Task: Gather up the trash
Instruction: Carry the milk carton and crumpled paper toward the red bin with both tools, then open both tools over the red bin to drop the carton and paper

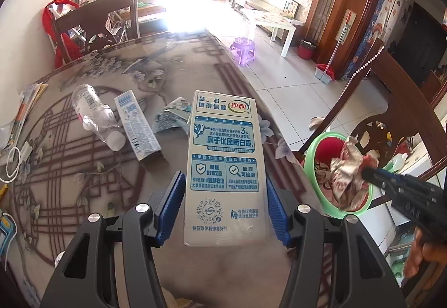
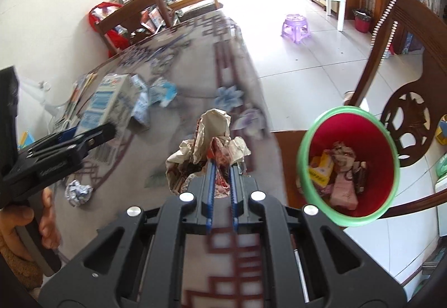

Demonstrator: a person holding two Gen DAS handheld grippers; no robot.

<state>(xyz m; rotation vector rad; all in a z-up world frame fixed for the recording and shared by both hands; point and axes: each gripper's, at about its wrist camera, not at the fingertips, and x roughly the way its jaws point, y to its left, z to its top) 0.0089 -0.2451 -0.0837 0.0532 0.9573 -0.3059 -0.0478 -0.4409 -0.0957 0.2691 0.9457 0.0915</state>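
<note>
A milk carton [image 1: 223, 165] is pinched between the pads of the left gripper [image 1: 223, 210] above the table [image 1: 83, 168], near its right edge. A crumpled wrapper [image 2: 212, 146] is clamped in the pressed-together right gripper [image 2: 222, 176], probably so that both can be dropped into the red bin [image 2: 349, 165] standing beyond that edge.

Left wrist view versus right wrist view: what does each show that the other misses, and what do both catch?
Only the left wrist view shows the crushed plastic bottle lying on the table and the printed face of the milk carton held in the left gripper.

Only the right wrist view shows the trash lying at the bottom of the bin and a foil ball on the table.

Both show the carton, the green-rimmed bin, the purple stool, and the right gripper shut on a crumpled wrapper.
</note>
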